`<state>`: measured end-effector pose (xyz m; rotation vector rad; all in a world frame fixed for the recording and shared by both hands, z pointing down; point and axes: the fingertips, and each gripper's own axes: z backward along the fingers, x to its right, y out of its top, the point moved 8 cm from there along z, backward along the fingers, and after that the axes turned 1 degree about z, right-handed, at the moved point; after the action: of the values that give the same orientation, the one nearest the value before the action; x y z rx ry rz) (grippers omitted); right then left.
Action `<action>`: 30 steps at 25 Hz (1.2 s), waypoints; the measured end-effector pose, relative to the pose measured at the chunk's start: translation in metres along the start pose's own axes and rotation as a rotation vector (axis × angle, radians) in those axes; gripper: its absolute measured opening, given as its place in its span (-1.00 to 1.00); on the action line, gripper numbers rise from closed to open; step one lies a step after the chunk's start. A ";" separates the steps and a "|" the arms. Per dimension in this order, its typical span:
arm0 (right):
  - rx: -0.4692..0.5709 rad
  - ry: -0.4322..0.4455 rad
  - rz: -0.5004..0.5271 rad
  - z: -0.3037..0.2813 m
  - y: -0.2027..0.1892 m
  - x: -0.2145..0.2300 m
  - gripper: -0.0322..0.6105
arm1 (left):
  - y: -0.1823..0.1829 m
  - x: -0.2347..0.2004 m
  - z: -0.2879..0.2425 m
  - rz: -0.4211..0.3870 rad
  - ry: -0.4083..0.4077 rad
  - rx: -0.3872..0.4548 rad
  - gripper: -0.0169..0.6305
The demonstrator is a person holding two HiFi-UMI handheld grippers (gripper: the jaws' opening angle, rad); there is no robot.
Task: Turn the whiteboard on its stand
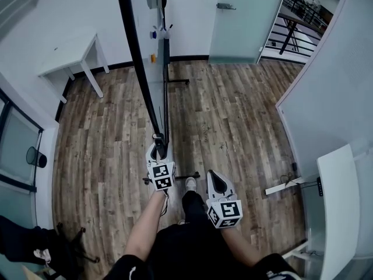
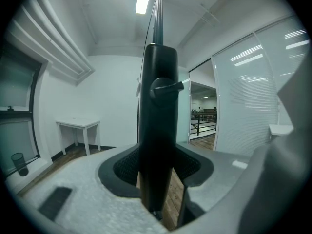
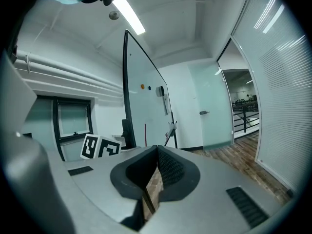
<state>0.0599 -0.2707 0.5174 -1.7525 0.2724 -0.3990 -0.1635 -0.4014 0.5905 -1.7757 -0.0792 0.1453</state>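
The whiteboard point(image 1: 137, 51) stands edge-on to me in the head view, its black frame running from the top of the picture down to my left gripper point(image 1: 158, 150). That gripper is shut on the black upright post point(image 2: 158, 130) at the board's near end, and the post fills the space between the pads. A stand foot point(image 1: 185, 177) lies on the floor just past it. My right gripper point(image 1: 214, 178) hangs free to the right of the board, shut with nothing in it point(image 3: 155, 172). In the right gripper view the whiteboard point(image 3: 144, 111) rises to its left.
A white table point(image 1: 70, 54) stands at the far left wall and a glass door point(image 1: 245, 19) at the back. A white desk point(image 1: 338, 209) and a glass wall close the right side. A black bin point(image 1: 35, 156) sits at the left. My legs are below the grippers.
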 end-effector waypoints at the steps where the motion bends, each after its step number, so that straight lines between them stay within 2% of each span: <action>1: 0.000 -0.003 0.000 0.008 -0.004 -0.003 -0.86 | -0.003 0.000 0.007 0.000 0.000 0.000 -0.34; 13: 0.014 -0.043 0.014 0.077 -0.009 -0.041 -0.86 | -0.024 0.001 0.077 0.003 -0.017 -0.019 -0.34; 22: 0.015 -0.007 0.013 0.098 -0.010 -0.054 -0.86 | -0.031 0.009 0.117 0.008 0.001 -0.025 -0.34; 30: 0.006 0.031 0.003 0.129 -0.012 -0.048 -0.86 | -0.035 0.017 0.150 0.002 0.014 -0.013 -0.34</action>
<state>0.0679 -0.1340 0.4997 -1.7414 0.2957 -0.4246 -0.1669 -0.2461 0.5933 -1.7899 -0.0684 0.1335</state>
